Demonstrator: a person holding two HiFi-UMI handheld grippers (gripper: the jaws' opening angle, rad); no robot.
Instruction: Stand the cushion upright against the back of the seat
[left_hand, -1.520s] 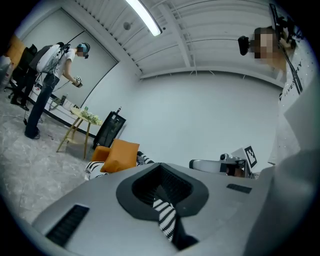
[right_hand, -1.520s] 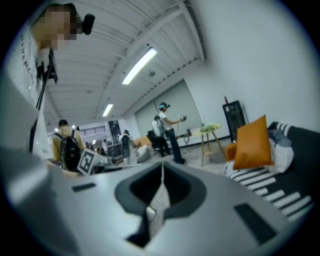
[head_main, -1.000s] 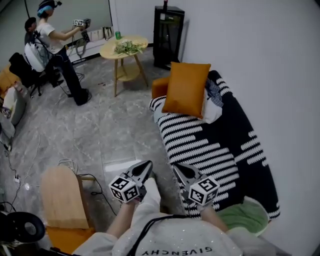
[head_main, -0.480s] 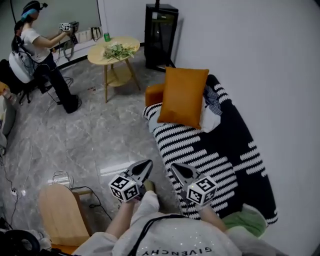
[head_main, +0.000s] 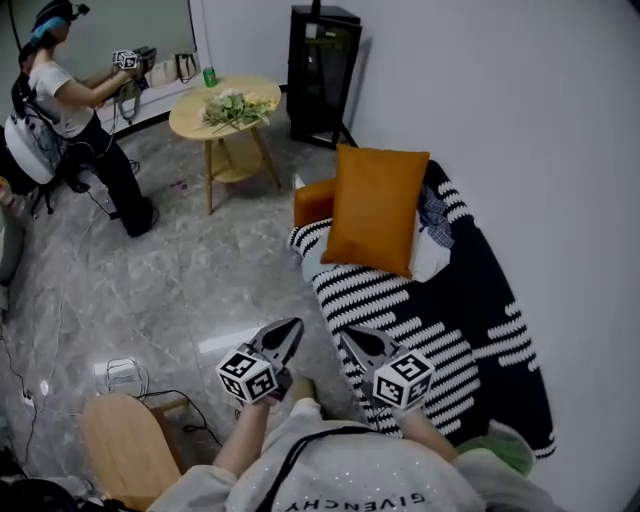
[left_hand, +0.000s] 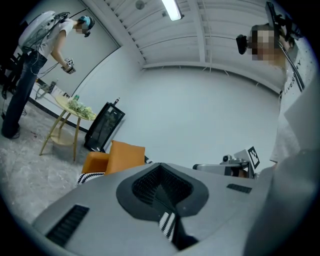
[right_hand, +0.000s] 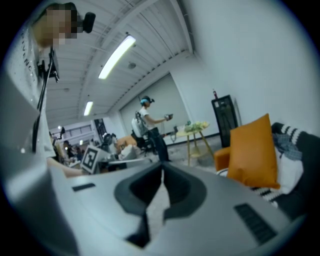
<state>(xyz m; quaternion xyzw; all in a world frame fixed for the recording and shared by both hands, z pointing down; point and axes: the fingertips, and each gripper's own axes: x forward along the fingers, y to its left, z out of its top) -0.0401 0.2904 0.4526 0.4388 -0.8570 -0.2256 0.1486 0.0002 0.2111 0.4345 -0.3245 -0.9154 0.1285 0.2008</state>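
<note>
An orange cushion (head_main: 375, 208) stands nearly upright at the far end of the sofa (head_main: 470, 300), which a black-and-white striped throw covers. It leans back on a white pillow (head_main: 432, 258) by the backrest. The cushion (left_hand: 125, 156) shows small in the left gripper view and larger as the cushion (right_hand: 252, 150) in the right gripper view. My left gripper (head_main: 289, 329) hovers over the floor beside the sofa's near end, shut and empty. Over the seat's front edge, my right gripper (head_main: 349, 336) is also shut and empty. Both are well short of the cushion.
A round wooden table (head_main: 225, 105) with a plant and a black cabinet (head_main: 320, 70) stand beyond the sofa. A person (head_main: 60, 110) with grippers stands at the far left. A wooden stool (head_main: 125, 450) and cables (head_main: 120, 375) are near my left; a green cushion (head_main: 490, 450) lies at the sofa's near end.
The view has shifted along the sofa and both grippers have travelled with it, still shut and empty. The orange cushion keeps its place on the seat.
</note>
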